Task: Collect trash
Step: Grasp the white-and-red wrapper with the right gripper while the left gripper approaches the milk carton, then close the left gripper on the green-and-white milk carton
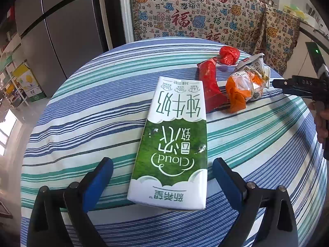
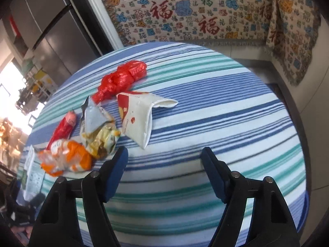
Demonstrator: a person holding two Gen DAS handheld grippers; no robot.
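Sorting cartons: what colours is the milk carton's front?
The milk carton is white with a green middle band; left wrist view shows it best.

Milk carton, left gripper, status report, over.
Left gripper open, straddling the milk carton, not yet clamped. Right gripper open, empty, beside the wrapper pile. Carton flat on the striped tablecloth, nothing blocking it.

1. The left gripper (image 1: 162, 164) has two black plastic arms, each ending in a blue pad (image 1: 98, 181) on its inner face.
2. Round silver pins sit at the joints of its linkage, two on each side.
3. The right gripper (image 2: 164, 154) is built the same: black arms, blue pads (image 2: 211, 173), silver pins.
4. Seen from the left wrist view, the right gripper's body is black with faint raised lettering, and a small green light glows on a dark unit above it.
5. A bare-skinned hand (image 1: 322, 127) shows at that edge.
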